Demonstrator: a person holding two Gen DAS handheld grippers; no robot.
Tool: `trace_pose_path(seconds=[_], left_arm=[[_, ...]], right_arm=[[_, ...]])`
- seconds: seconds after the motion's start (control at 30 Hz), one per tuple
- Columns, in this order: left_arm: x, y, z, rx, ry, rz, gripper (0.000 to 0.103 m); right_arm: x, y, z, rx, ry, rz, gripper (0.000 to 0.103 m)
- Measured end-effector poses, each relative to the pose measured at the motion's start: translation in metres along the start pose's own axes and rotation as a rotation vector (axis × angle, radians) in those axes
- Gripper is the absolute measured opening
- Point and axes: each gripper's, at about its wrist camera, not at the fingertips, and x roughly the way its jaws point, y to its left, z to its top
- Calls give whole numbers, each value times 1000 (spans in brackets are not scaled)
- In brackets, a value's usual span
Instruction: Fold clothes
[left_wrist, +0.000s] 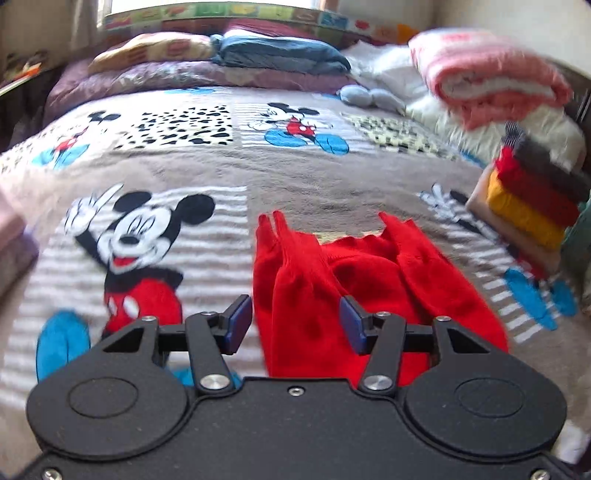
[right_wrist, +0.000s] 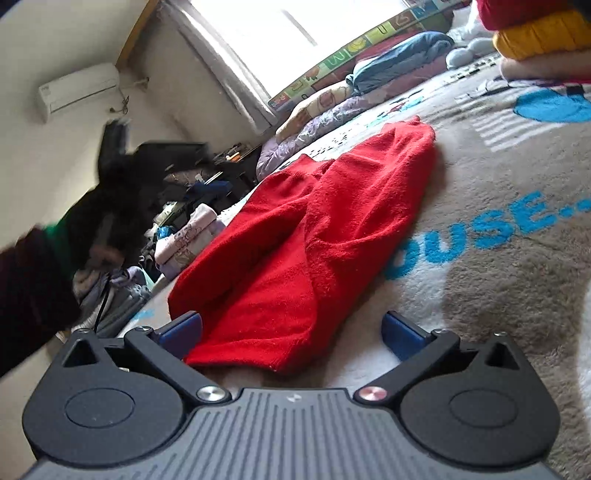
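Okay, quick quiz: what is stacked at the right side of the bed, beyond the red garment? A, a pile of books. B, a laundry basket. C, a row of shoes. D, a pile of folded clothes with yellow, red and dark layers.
D: the left wrist view shows a stack of folded clothes with yellow, red and dark layers on the bedspread, right of the red garment.

Red sweater (right_wrist: 295, 236) half-folded, flat on bedspread (right_wrist: 498, 258)
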Motion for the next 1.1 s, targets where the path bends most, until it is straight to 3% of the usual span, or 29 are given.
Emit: trace_pose_path(seconds=[0.3,0.47,0.67,1.1], left_arm=[[56,-3,22,40,105,34,34],[61,-14,22,90,114,67,3],[27,-13,23,99,21,104,3],[-53,41,-5,55,-96,205,2]], right_arm=[[3,0,-4,-46,-13,2,103],[6,0,-5,-73,-18,0,103],[5,2,-7,-94,-22,-3,103],[6,7,-12,-136,-35,-20,103]])
